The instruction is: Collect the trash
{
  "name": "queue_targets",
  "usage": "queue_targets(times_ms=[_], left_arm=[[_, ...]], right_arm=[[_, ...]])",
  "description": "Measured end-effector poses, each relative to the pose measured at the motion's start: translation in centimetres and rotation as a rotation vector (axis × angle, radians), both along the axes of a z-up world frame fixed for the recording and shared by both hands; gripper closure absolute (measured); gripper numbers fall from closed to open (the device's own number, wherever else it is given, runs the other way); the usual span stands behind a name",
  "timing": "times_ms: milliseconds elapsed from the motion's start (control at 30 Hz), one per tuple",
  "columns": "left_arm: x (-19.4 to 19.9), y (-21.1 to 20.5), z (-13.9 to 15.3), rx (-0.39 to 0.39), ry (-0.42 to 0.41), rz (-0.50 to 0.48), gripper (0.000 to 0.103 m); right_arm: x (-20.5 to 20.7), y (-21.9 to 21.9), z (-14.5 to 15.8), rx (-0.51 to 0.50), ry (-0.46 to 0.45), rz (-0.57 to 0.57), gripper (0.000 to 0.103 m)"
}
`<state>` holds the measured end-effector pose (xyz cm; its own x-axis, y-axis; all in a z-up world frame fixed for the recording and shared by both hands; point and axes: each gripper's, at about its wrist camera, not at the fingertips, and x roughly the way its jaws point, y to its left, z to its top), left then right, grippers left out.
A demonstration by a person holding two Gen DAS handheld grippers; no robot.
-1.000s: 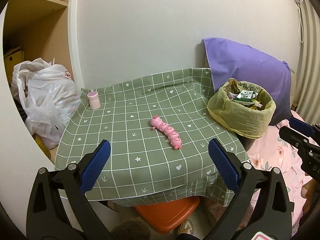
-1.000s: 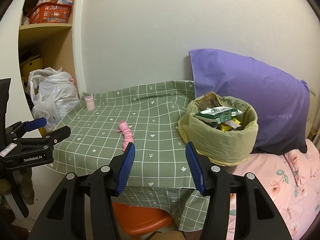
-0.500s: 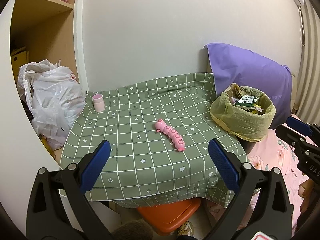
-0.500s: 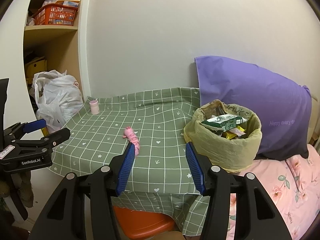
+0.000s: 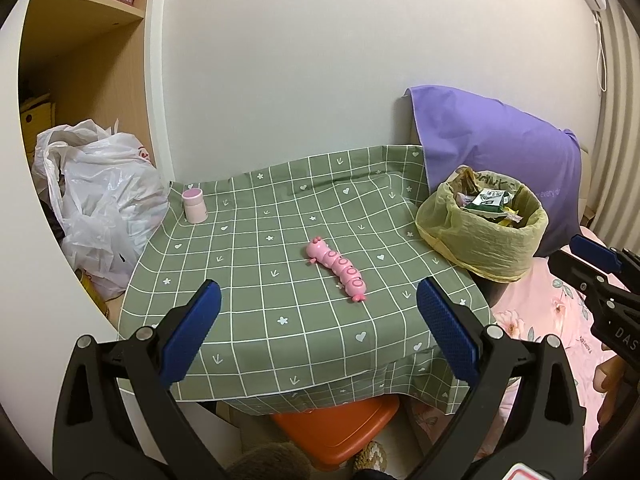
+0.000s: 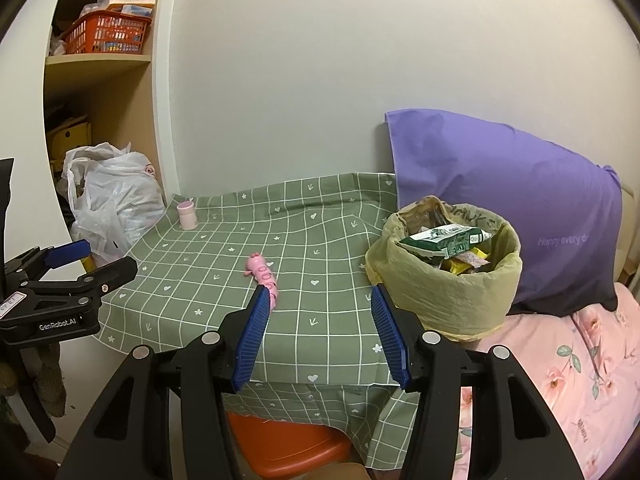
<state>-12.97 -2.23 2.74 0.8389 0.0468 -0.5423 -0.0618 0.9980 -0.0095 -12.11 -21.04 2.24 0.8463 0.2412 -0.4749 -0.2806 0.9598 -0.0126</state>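
Apparently the only loose item left on the green checked tablecloth (image 5: 256,280) was the pink caterpillar toy (image 5: 335,269), though whether it counted as trash was a judgement; it lay near the middle of the cloth, flat, its long axis running diagonally from the head at the far left to the tail at the near right. From the left gripper (image 5: 318,318) the toy sat ahead and just right of centre, framed between the two blue pads (image 5: 191,336), which stood wide apart and held nothing. From the right gripper (image 6: 316,332) it lay ahead and to the left, its near end hidden behind the left pad (image 6: 251,338); those jaws were also parted and empty, though narrower. The left gripper looked the better placed for a grasp, and closing across the toy's slim width would call for turning the jaws square to that diagonal. The lined trash bin (image 5: 482,226), already full of wrappers, stood at the table's right edge against the purple pillow (image 5: 496,152), well right of the toy. A small pink cup (image 5: 194,206) stood at the far left corner beside a white plastic bag (image 5: 102,200).
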Motion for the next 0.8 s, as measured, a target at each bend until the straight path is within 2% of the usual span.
queue_targets(times_ms=[800], left_arm=[[-0.04, 0.10, 0.04, -0.005, -0.003, -0.004, 0.009]], right_arm=[[-0.07, -0.36, -0.16, 0.001, 0.004, -0.010, 0.054]])
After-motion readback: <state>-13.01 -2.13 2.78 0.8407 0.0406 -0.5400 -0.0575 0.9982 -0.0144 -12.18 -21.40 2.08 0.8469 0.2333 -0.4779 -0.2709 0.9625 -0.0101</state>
